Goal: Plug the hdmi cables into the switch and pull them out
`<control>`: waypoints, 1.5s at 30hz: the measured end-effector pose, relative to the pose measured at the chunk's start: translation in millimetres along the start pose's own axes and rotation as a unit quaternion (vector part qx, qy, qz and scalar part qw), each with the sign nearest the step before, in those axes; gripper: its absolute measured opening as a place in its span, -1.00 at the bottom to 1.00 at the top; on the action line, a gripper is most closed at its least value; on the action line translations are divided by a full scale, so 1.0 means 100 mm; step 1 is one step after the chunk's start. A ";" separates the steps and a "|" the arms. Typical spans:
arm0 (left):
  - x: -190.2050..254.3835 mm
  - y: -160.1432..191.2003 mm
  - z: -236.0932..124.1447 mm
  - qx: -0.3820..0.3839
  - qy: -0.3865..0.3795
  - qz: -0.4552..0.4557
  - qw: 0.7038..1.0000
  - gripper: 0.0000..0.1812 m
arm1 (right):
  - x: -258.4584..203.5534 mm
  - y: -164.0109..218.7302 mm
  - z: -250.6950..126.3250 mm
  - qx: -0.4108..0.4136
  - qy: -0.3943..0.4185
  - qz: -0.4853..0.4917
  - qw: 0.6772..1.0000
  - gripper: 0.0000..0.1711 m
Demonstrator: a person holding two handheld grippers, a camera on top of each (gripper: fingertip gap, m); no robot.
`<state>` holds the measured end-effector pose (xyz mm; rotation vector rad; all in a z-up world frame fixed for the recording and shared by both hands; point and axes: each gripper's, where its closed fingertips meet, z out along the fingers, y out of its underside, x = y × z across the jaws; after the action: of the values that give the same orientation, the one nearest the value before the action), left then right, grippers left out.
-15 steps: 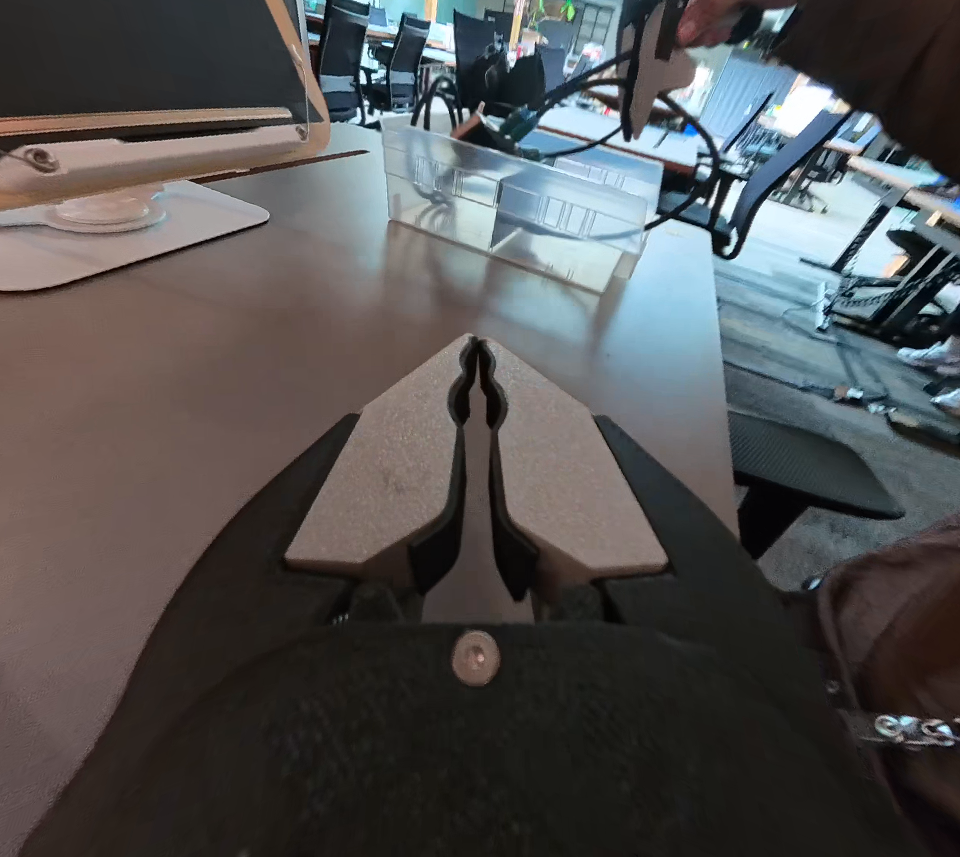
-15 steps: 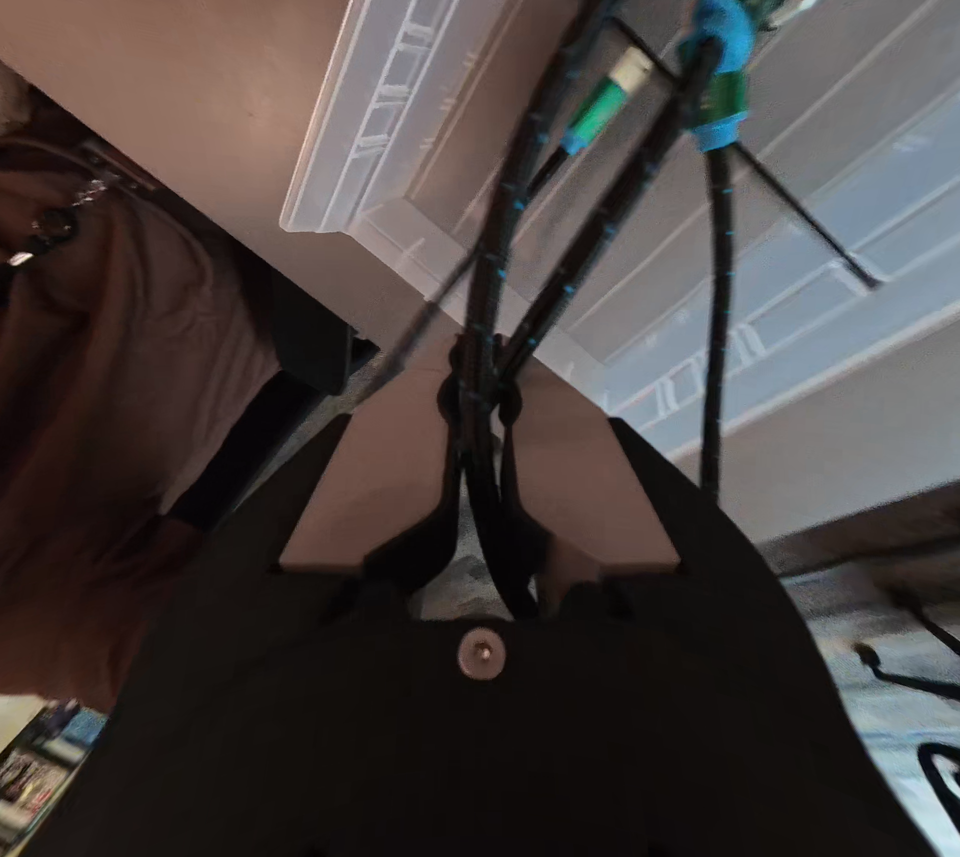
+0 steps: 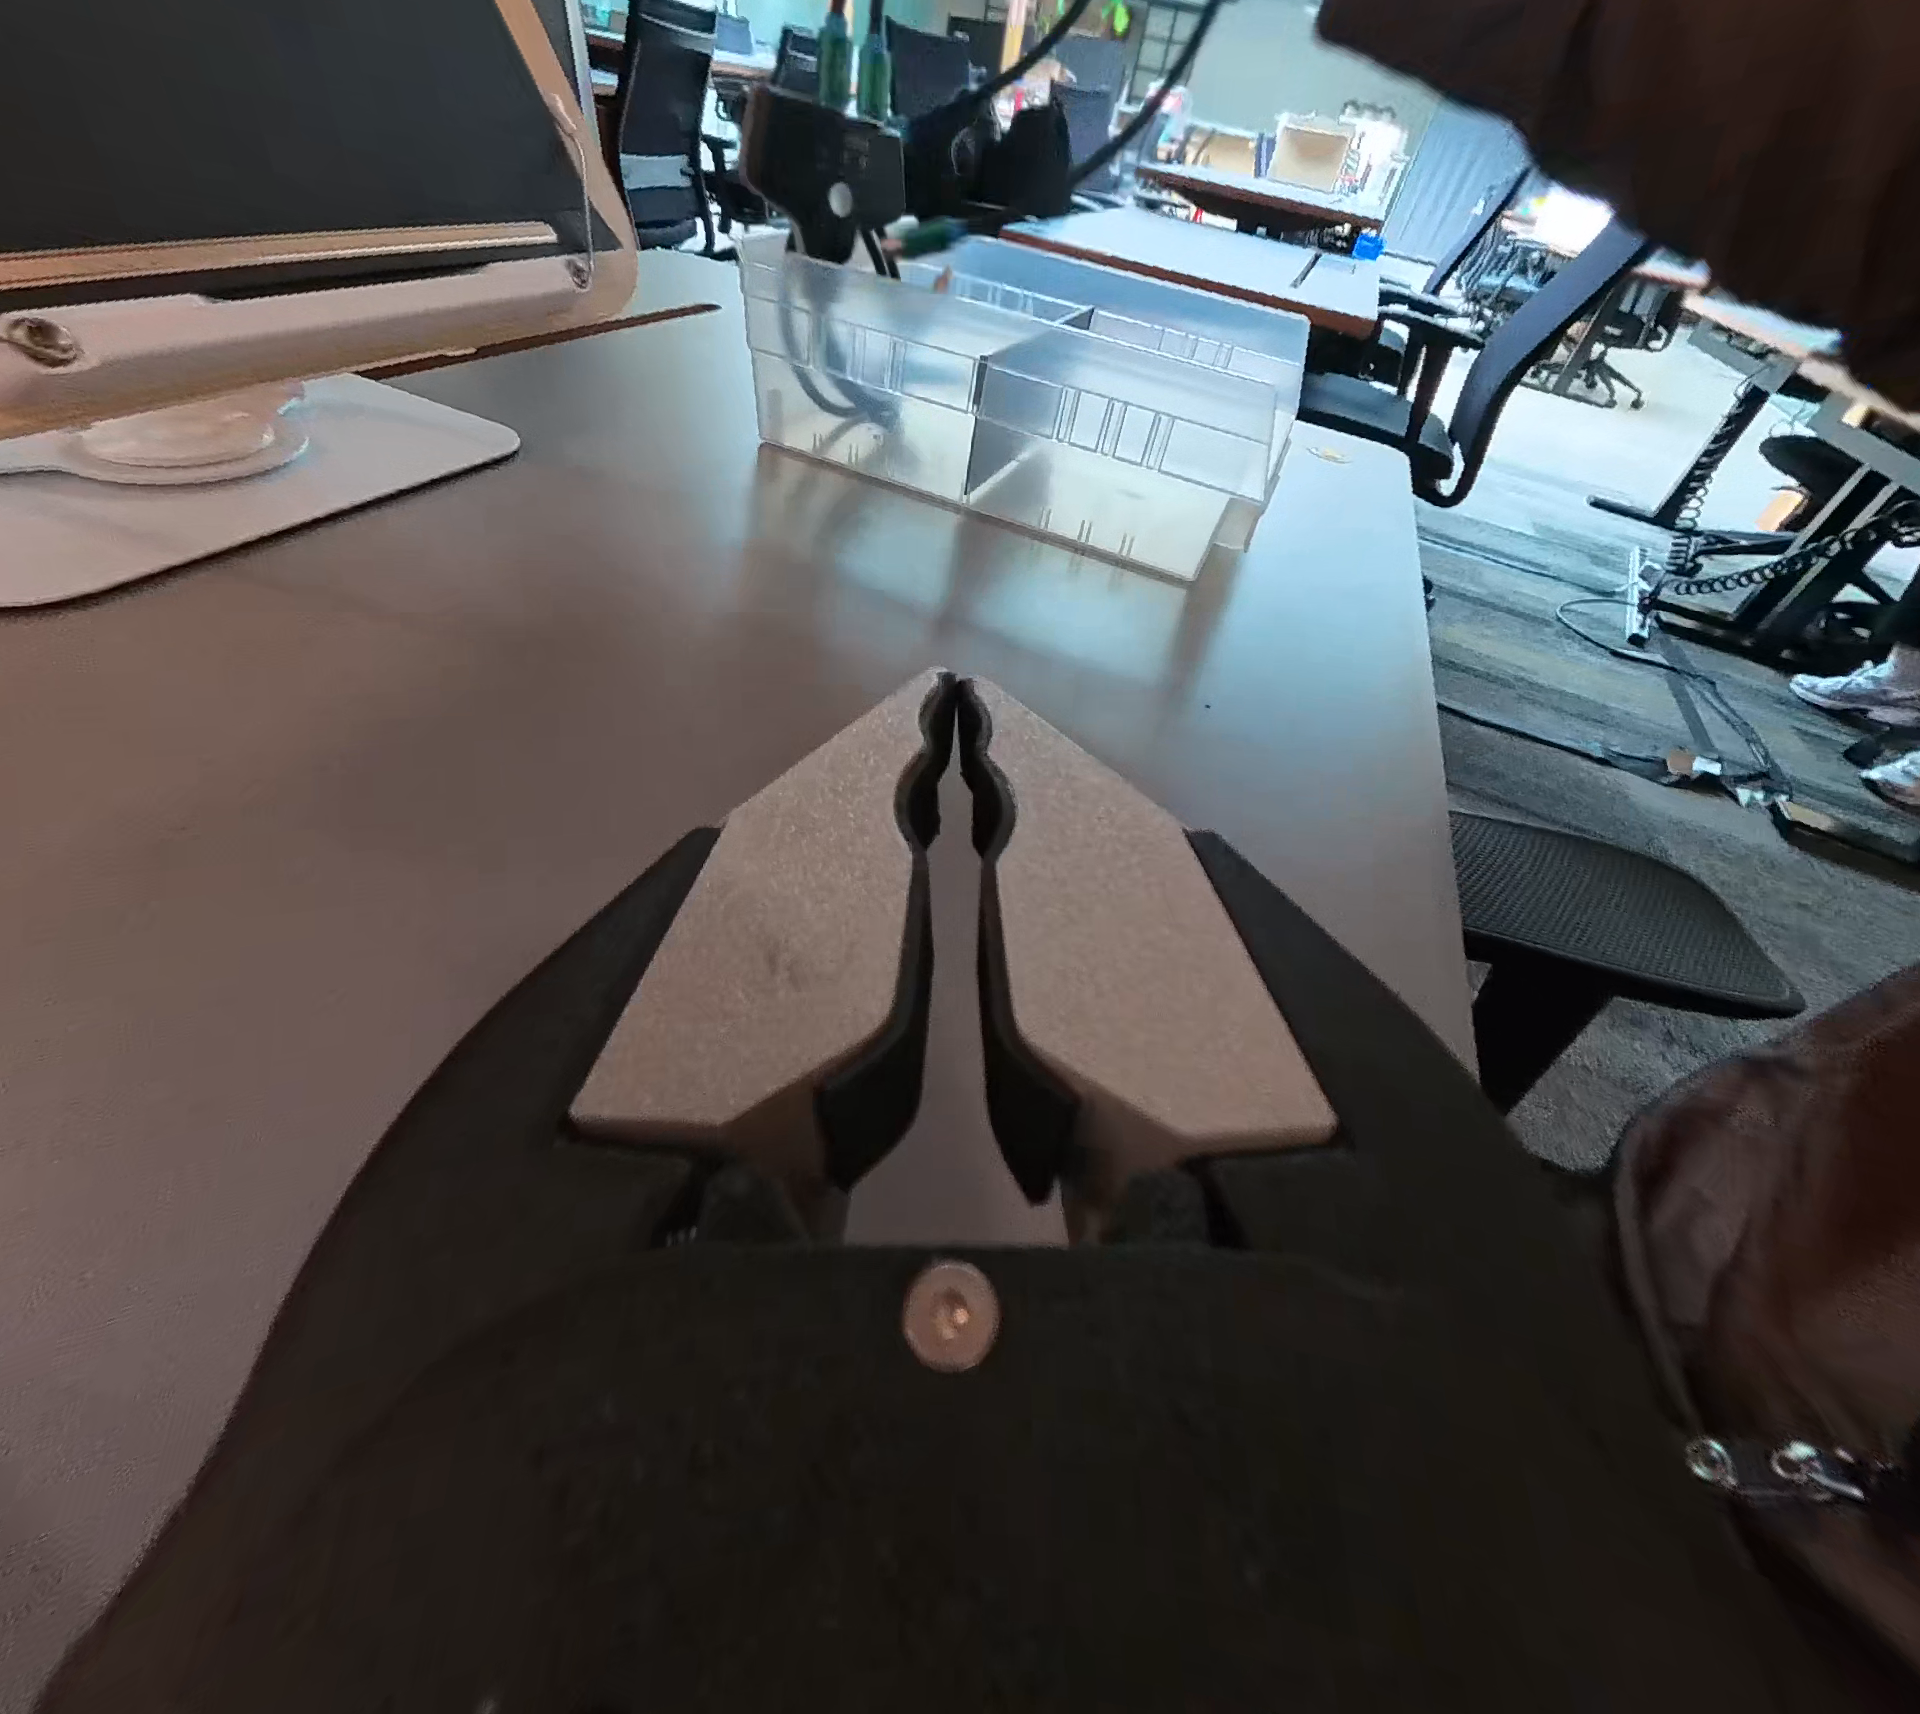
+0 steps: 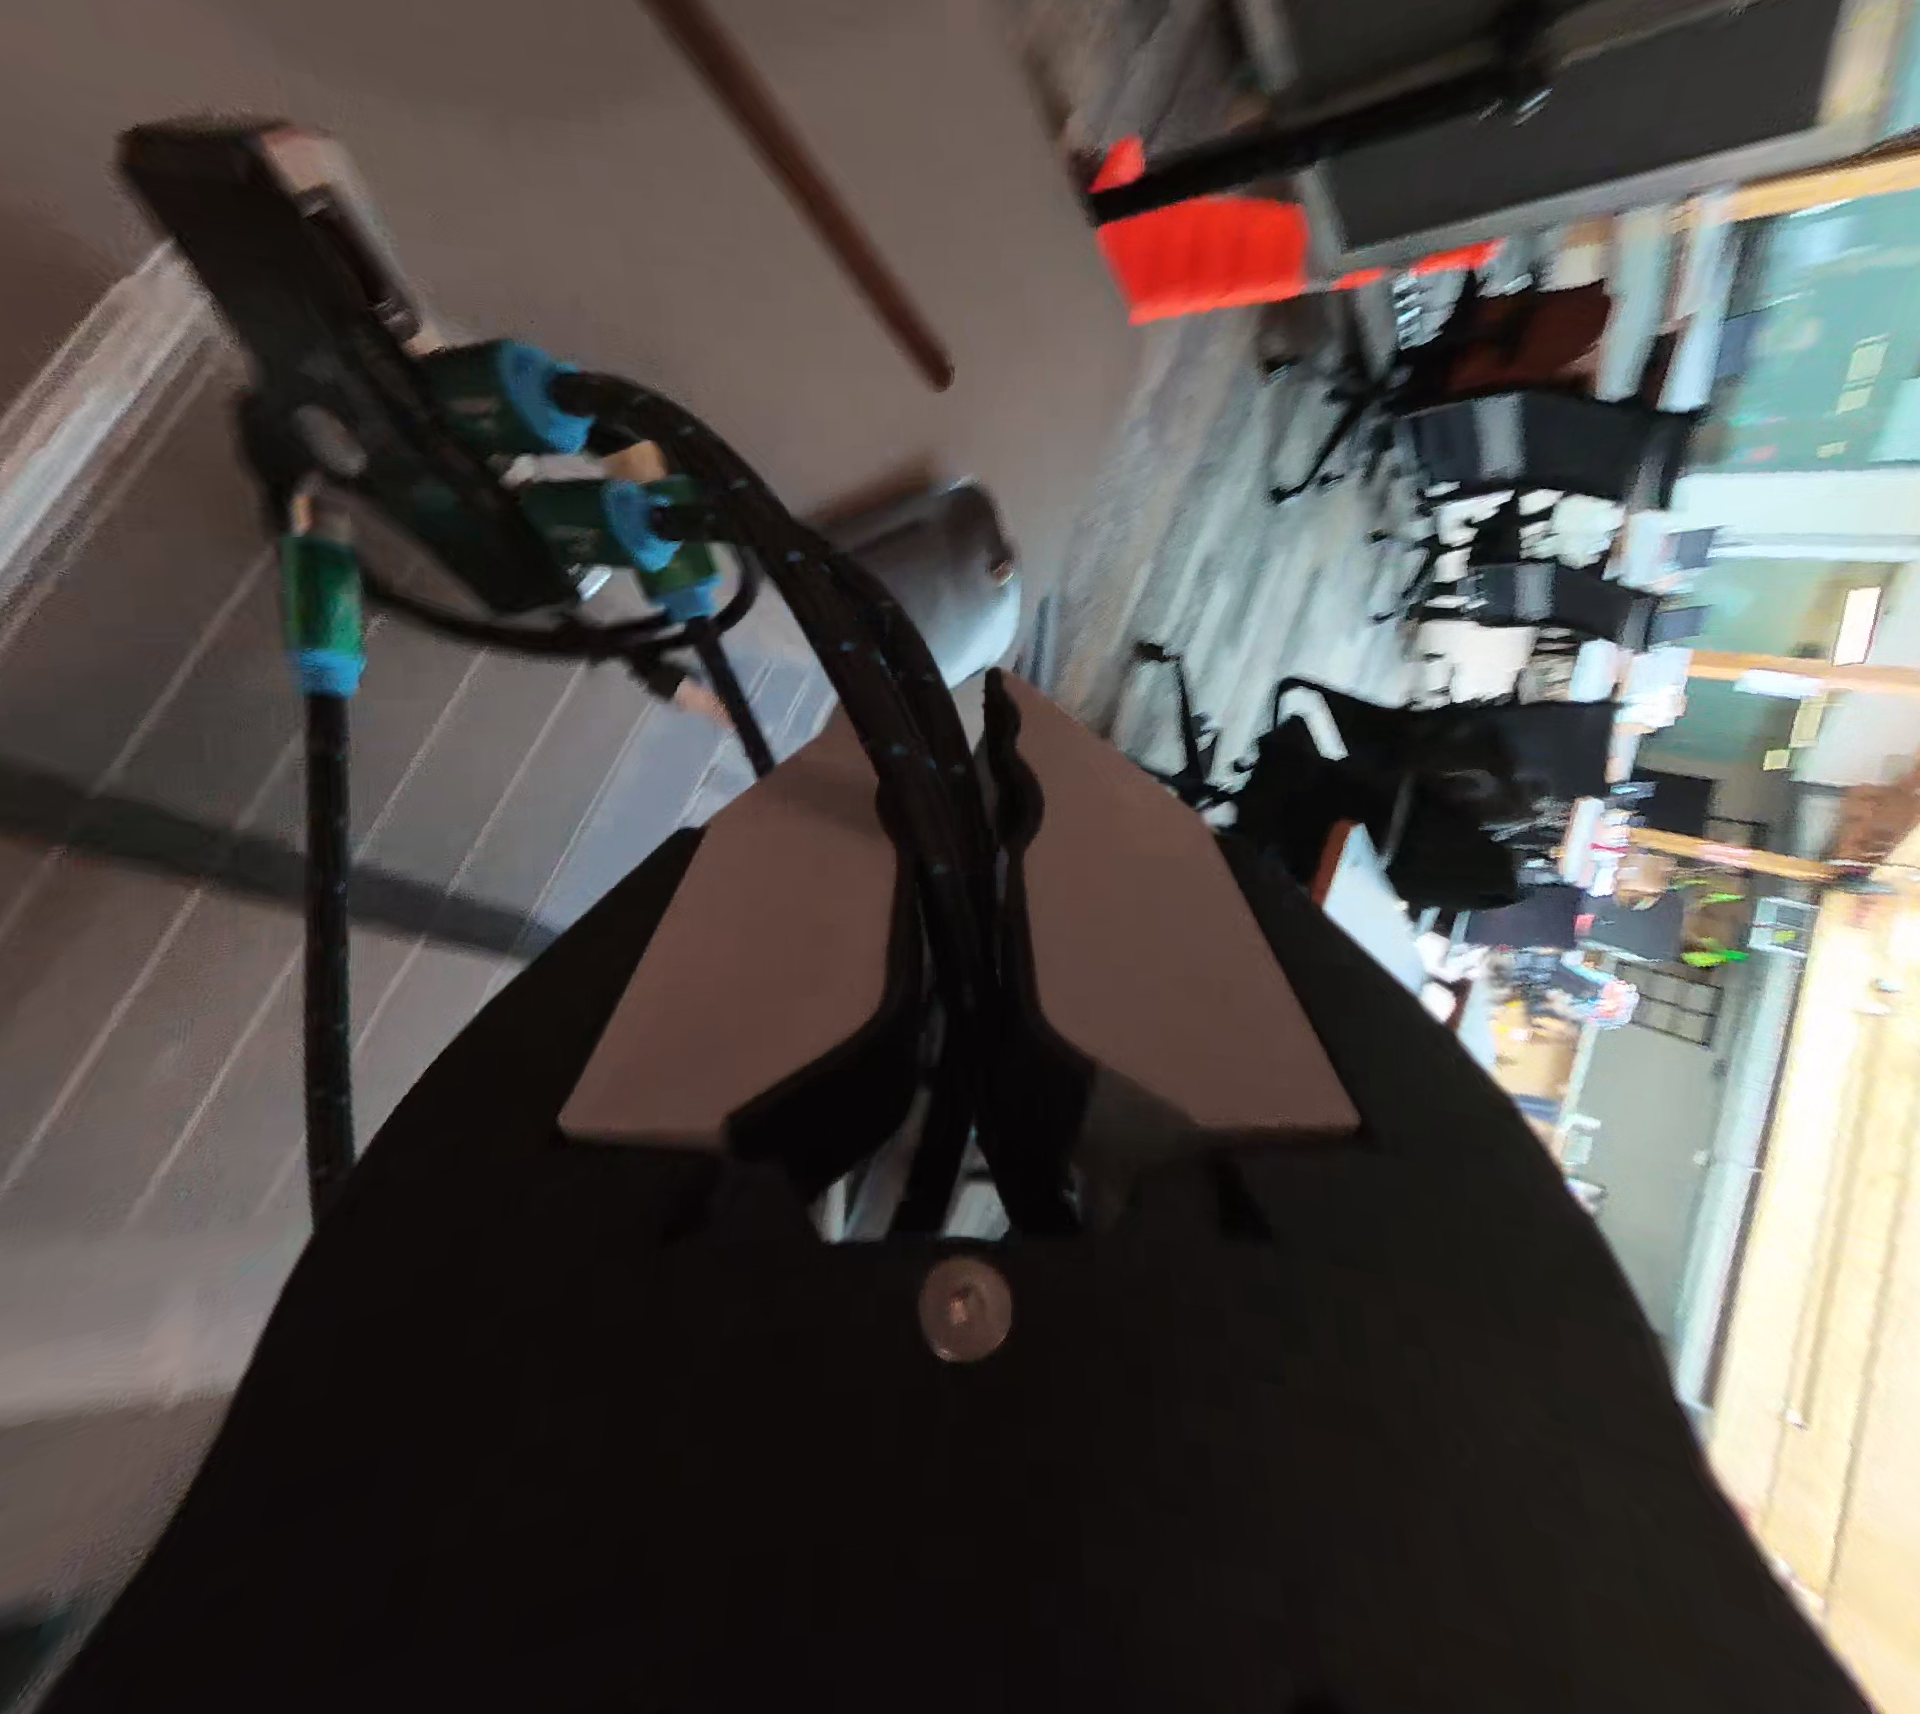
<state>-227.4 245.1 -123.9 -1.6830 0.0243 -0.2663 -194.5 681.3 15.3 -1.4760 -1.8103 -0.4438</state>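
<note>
Clamped between the fingers of the right gripper (image 4: 961,781) are two black braided hdmi cables (image 4: 914,729), flecked with blue, which arc up and to the left from the fingertips. Each cable ends in a green plug with a bright blue collar (image 4: 540,407), and both plugs are seated side by side in one edge of the switch (image 4: 332,376), a flat black box with a pale face (the view is blurred, so finer detail cannot be made out). A third green-and-blue plug (image 4: 324,615) is seen at the switch's near end, its cable dropping straight down on the left.

In the left wrist view the switch (image 3: 821,163) is seen hanging in the air by its cables, above the far left corner of a clear plastic bin (image 3: 1039,397), with a dark cable trailing from it down into the bin's left compartment. The bin is divided by a partition and stands on a grey table (image 3: 416,781), towards its far right edge. A monitor (image 3: 260,54) on a pale stand is set at the far left of the table.

The left gripper (image 3: 956,693) is held low over the near part of the table, its fingertips pressed together on nothing. A brown sleeve (image 3: 1662,33) is seen at the upper right, reaching towards the cables' top.
</note>
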 end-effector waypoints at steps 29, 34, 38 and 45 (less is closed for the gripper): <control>0.01 -0.08 -0.06 0.036 0.024 -0.063 0.997 -1.00 | -0.59 0.76 0.88 0.159 -0.226 0.288 0.917 -0.98; 0.04 -0.09 -0.07 0.041 0.033 -0.064 0.997 -1.00 | -0.48 0.57 0.56 0.222 -0.260 0.272 0.899 -0.57; 0.04 -0.07 -0.06 0.034 0.039 -0.073 0.996 -1.00 | -0.43 0.46 0.25 0.231 -0.280 0.210 0.908 -0.33; 0.05 -0.08 -0.06 0.035 0.043 -0.075 0.996 -1.00 | -0.31 0.52 -0.05 0.223 -0.261 0.164 0.925 -0.20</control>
<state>-224.8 239.6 -115.1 -1.6047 -0.0484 -0.4475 -141.7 671.3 -14.2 -1.6074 -1.8299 0.5502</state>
